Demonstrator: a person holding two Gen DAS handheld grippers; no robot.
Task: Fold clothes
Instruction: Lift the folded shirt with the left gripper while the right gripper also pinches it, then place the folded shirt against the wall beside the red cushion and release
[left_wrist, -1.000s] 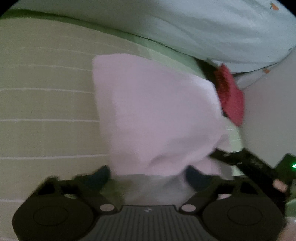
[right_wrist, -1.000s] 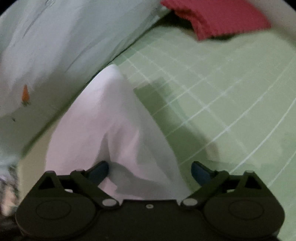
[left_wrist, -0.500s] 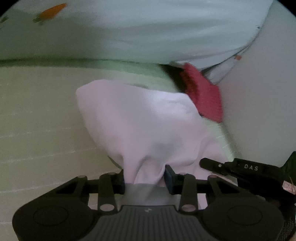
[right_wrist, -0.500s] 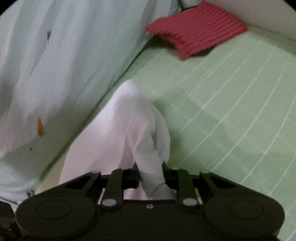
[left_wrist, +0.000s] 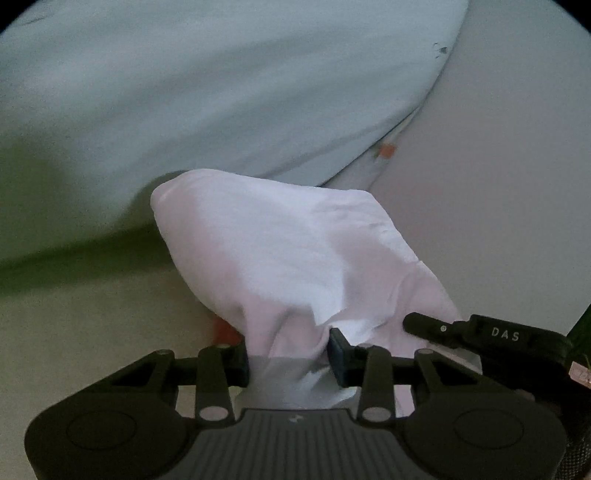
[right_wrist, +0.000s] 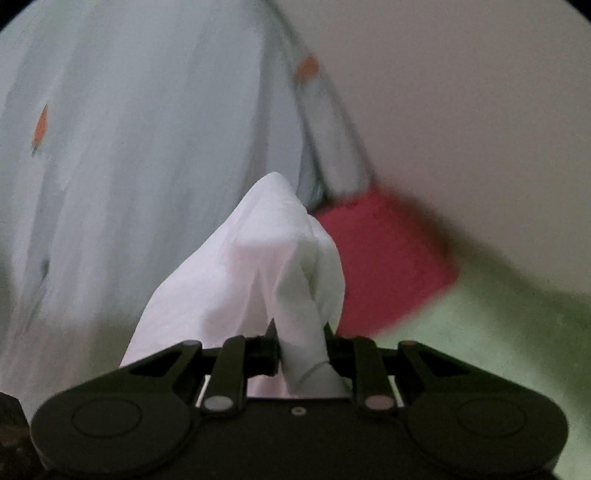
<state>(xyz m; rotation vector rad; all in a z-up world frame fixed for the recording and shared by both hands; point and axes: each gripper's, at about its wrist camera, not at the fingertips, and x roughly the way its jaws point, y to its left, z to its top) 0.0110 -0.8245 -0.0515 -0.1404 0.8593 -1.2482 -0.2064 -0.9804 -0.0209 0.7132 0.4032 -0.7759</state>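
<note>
Compared with one second ago, both tools have closed: the left gripper (left_wrist: 289, 360) and the right gripper (right_wrist: 301, 352) now each pinch a bunched edge of the white cloth (left_wrist: 280, 251), which is lifted higher, in the lower centre of both views. The cloth is pale, wrinkled, and hangs forward like a tent. I count one white cloth, one red cloth (right_wrist: 384, 254) behind it, and one pale blue quilt (left_wrist: 221, 85) at upper left.

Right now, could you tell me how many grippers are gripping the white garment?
2: the left gripper and the right gripper each clamp a bunched edge of the white garment.
</note>
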